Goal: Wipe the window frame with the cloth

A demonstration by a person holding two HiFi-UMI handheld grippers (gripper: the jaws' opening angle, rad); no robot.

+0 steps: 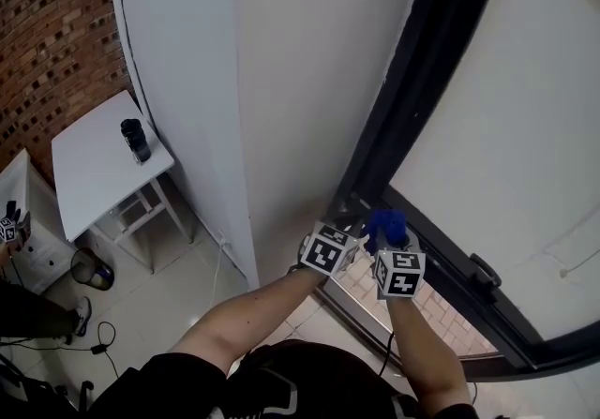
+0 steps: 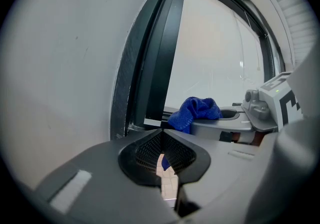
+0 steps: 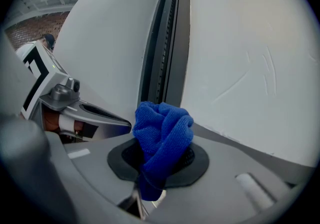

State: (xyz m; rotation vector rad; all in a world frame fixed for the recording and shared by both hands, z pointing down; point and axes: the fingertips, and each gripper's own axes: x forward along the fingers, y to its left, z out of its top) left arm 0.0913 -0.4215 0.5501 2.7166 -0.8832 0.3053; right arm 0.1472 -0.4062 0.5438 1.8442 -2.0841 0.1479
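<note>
Bare forearms (image 1: pixel 253 309): nearest the head view, both reach forward and down, and each ends in tongs carrying a marker cube.
Plain white wall (image 1: pixel 300 80): it fills the space left of the window and runs down to the tiled floor.
Black metal window frame (image 1: pixel 412 80): a dark upright drops to meet a bottom rail, with a pale pane to its right. The corner where they join lies just ahead of both tongs.
White square table (image 1: pixel 89 169): it stands well apart at the left, below a red brick wall (image 1: pixel 47 33).
Right tongs (image 3: pixel 160 160): they are clamped on the cloth and point at the lower corner of the frame.
Left tongs (image 2: pixel 162 133): the pads are pressed together with nothing between them, and they sit just beside the right tongs on the wall side.
Bunched blue terry cloth (image 3: pixel 162 128): it is pinched low down, with a loose wad standing above the pads. It is near the frame's corner, though contact cannot be confirmed.
Handling: the cloth looks light, soft and floppy, so it should mould to the frame's ridges. It is likely to drag and pull free if held shallowly, so a deep grip through the folded middle seems safest.
Dark cylindrical cup (image 1: pixel 136 140): it stands upright on the table's far edge.
</note>
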